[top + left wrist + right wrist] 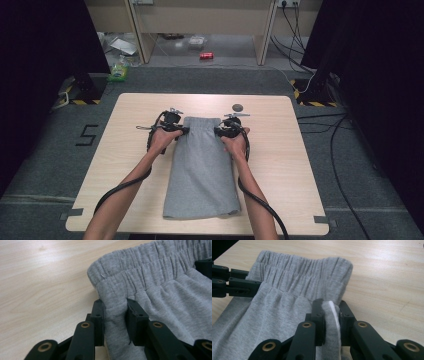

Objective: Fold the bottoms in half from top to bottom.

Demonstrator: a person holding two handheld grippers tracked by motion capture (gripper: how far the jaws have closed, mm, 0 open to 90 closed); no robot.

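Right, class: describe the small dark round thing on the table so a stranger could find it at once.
Start at the light wooden table. Go to its far edge, just beyond the right tool gripping the grey trousers. The small disc lies alone there: dark, round, flat, touching nothing.

My rig: bare forearms, black hardware.
My left gripper [115, 315] and right gripper [331, 315] have black jaws, brass-ringed pivots, thick black trailing cables.
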